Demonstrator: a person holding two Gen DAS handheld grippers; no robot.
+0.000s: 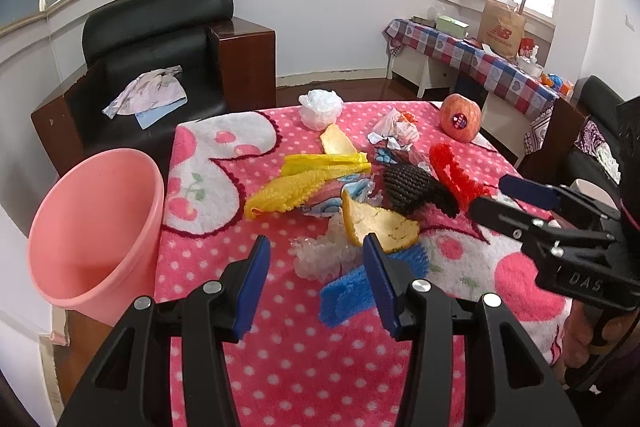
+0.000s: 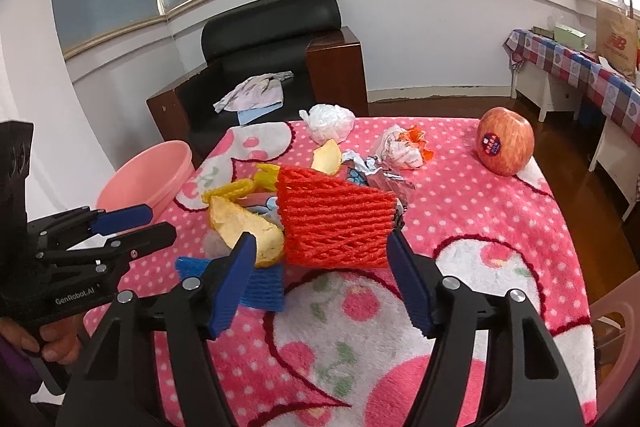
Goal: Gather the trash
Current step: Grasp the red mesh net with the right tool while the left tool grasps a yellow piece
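The right gripper (image 2: 320, 259) stands wide, its blue pads either side of the red foam fruit net (image 2: 336, 223) at frame centre, apparently not pressing it; the left gripper (image 1: 316, 267) hangs part-open and empty above a crumpled clear plastic wrapper (image 1: 320, 255) in the lower middle; a pomelo peel (image 1: 380, 227) lies just beyond; the pink bin (image 1: 96, 223) sits at left; an apple (image 2: 506, 147) rests upper right.

A pink dotted blanket (image 2: 480, 227) covers the surface. An apple (image 2: 506, 146) stands near its far right corner; left of the apple lie crumpled paper (image 2: 402, 149) and a white bag (image 2: 330, 123), nearer a red net (image 2: 336, 223), peels (image 1: 380, 227), yellow net (image 1: 288, 195), blue net (image 2: 260, 287).
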